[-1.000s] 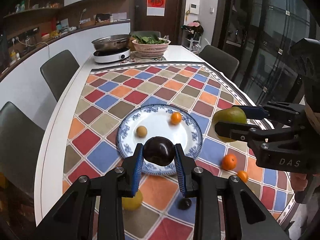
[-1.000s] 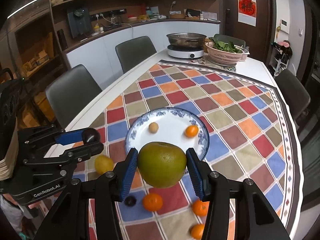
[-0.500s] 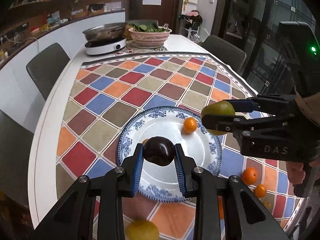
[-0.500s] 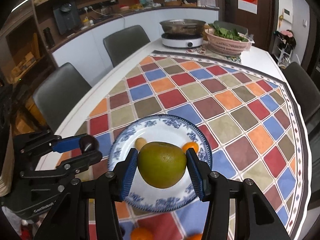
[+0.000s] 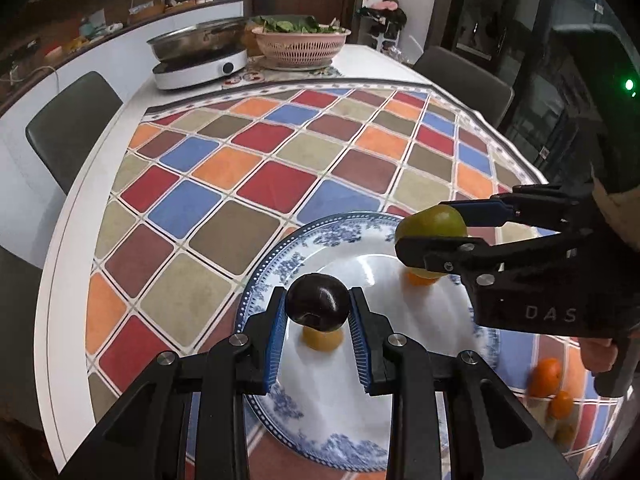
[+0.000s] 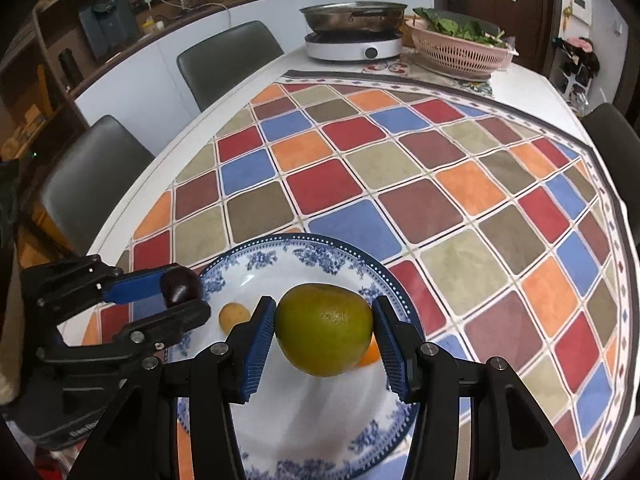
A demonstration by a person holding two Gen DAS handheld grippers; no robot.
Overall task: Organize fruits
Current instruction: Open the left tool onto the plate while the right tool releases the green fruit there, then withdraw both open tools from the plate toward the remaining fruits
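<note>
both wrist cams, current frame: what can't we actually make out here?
- Left wrist view: the small orange on the plate is mostly hidden by the right gripper and its green citrus.
- Left wrist view: loose oranges at the right edge are motion-blurred; count uncertain.
- Right wrist view: the dark plum is half covered by the left gripper jaws.
- Neither view shows whether held fruit touches the plate.

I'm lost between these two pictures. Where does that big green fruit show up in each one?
Left wrist view: the green fruit sits at the right, clamped in the right gripper above the plate's far edge.
Right wrist view: the same fruit is bottom center, between the blue pads.
Shared landmark: the blue-patterned plate beneath it.
</note>
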